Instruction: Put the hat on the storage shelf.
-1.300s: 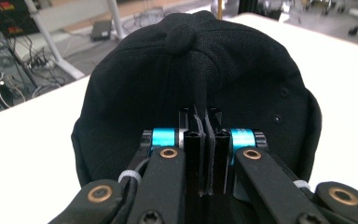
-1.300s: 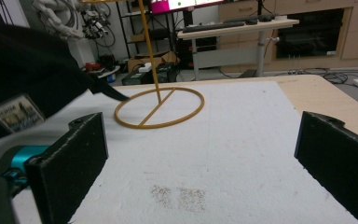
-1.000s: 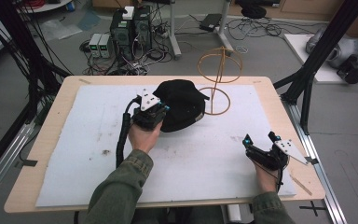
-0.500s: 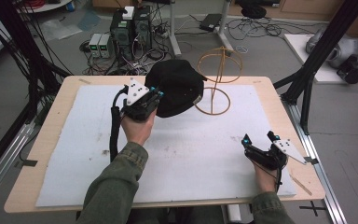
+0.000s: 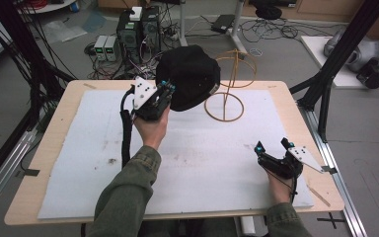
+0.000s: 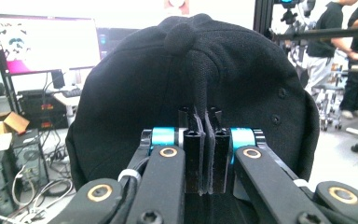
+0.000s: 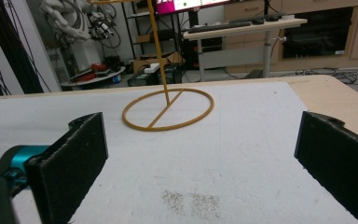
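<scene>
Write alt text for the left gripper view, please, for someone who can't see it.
A black cap hangs in front of the camera, a fold of its fabric pinched between the shut jaws of the left gripper. Behind it stand a lit monitor at left and people at right.

This is a lab where people test machines. A wooden table [image 5: 301,116] stands in a frame of black metal bars [image 5: 348,47]. Computer boxes [image 5: 138,29] sit on the grey floor behind it, with lots of cables [image 5: 54,69] (a real tangle) running around them. A big screen [image 6: 46,44] glows on a desk. A white robot [image 7: 72,21] stands by a shelf, and people [image 6: 333,42] work at the back.
</scene>
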